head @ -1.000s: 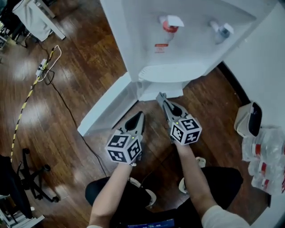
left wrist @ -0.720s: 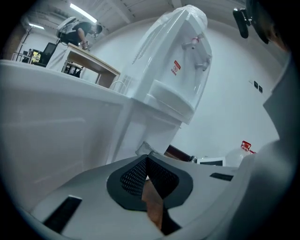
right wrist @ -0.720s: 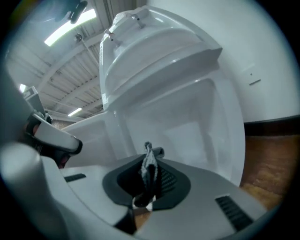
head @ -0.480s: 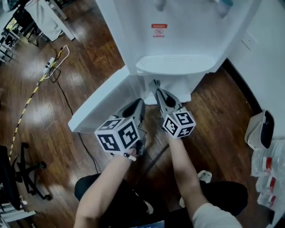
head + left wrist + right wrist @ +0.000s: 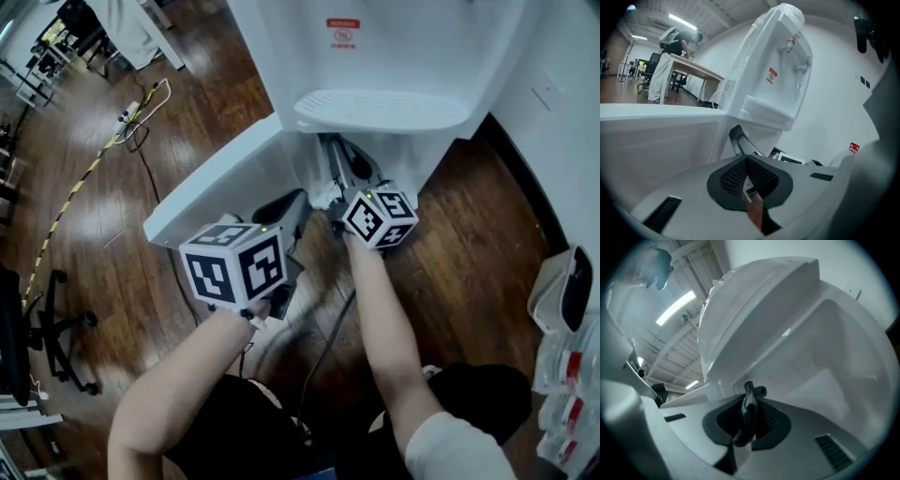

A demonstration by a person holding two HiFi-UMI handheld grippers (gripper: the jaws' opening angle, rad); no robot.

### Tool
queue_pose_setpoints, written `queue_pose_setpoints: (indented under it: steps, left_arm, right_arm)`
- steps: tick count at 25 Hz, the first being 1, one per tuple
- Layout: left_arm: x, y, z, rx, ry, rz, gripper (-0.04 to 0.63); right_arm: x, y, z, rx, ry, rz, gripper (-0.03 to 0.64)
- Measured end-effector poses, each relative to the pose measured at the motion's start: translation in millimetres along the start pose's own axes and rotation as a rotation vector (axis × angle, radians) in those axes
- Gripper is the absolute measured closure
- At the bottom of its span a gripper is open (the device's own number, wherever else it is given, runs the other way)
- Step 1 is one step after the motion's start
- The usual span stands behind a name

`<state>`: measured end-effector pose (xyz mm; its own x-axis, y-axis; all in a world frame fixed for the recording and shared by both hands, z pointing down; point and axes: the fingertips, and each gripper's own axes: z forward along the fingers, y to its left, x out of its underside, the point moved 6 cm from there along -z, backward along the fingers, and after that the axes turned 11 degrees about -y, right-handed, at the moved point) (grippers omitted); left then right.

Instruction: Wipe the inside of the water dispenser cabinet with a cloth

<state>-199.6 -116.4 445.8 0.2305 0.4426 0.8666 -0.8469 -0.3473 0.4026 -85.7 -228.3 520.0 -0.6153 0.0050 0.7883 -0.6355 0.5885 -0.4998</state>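
Right tool [image 5: 335,159] with cloth [image 5: 747,417] inside cabinet [image 5: 834,348]

Open-plan office or workspace. Dark wood floor [image 5: 469,216], white water dispenser [image 5: 394,56] standing against a white wall, castor chair base [image 5: 58,352] at the left edge, power strip [image 5: 127,117] with cables trailing across the boards. Left gripper view: long desk [image 5: 696,70] with a person [image 5: 670,44] standing at it, more chairs behind, exposed ceiling with strip lights [image 5: 684,21]; shrink-wrapped bottles [image 5: 570,375] stacked at the wall.

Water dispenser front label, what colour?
The label is red and white; it shows best in the head view.
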Motion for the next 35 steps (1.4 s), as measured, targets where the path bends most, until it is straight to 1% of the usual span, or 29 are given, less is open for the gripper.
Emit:
queue_pose_setpoints:
  steps: [2,4,8,10,12,16,19,25,28,31,33,35]
  left_arm:
    - [0,4,-2,-0.029,-0.014,-0.072,0.607]
    - [3,11,-2,-0.061,-0.021,-0.137,0.607]
    - [14,22,5,-0.1,0.001,-0.165,0.607]
    - [18,20,11,-0.092,0.006,-0.191,0.607]
    - [20,16,17,-0.073,0.015,-0.199,0.607]
    - [27,14,25,-0.053,0.046,-0.176,0.607]
    - [36,19,28,-0.062,0.066,-0.172,0.607]
    - [40,16,34,-0.054,0.08,-0.163,0.607]
    - [42,19,38,-0.063,0.084,-0.157,0.607]
    - [44,23,39,-0.073,0.087,-0.171,0.607]
    - [45,25,39,-0.077,0.087,-0.182,0.607]
    - [46,24,40,-0.072,0.09,-0.175,0.607]
  right_arm:
    - [0,3,3,-0.009,-0.026,0.009,0.581]
    - [-4,12,10,-0.044,-0.033,-0.012,0.58]
    - [-7,19,21,-0.068,-0.039,-0.006,0.58]
    - [-7,18,25,-0.084,-0.023,0.001,0.58]
    - [-2,13,26,-0.089,0.007,-0.002,0.58]
    - [18,-10,18,-0.036,0.093,-0.019,0.58]
    - [44,-27,10,0.006,0.167,-0.001,0.58]
    - [88,-55,-10,0.089,0.263,0.019,0.58]
    - [109,-70,-17,0.142,0.348,0.022,0.58]
    - [130,-82,-21,0.189,0.436,0.039,0.578]
    - [138,-87,-21,0.225,0.49,0.0,0.578]
    - [145,-91,-20,0.245,0.556,-0.061,0.578]
